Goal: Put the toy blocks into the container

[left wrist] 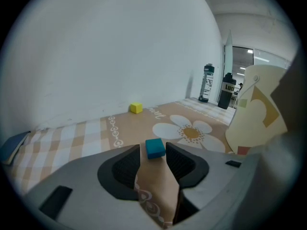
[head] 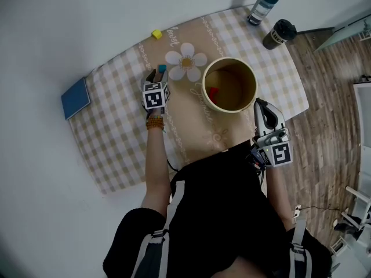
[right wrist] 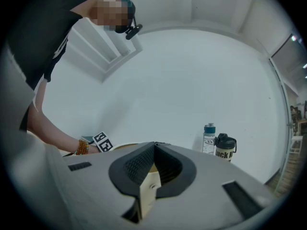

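A teal block (left wrist: 155, 148) lies on the tan table runner just in front of the tips of my left gripper (left wrist: 153, 153), whose jaws stand open on either side of it without pressing it. From the head view the same gripper (head: 157, 73) points at the teal block (head: 162, 68), left of the cream round container (head: 250, 77). A red block (head: 213, 93) lies inside the container. A yellow block (head: 156, 34) sits farther back near the cloth's far edge. My right gripper (head: 258, 102) hovers shut and empty at the container's near right side.
A checked cloth (head: 110, 132) with a flower print (head: 186, 60) covers the table. A blue book (head: 76, 97) lies at the left edge. A clear bottle (head: 264, 6) and a dark mug (head: 280, 33) stand at the far right corner. Wooden floor lies to the right.
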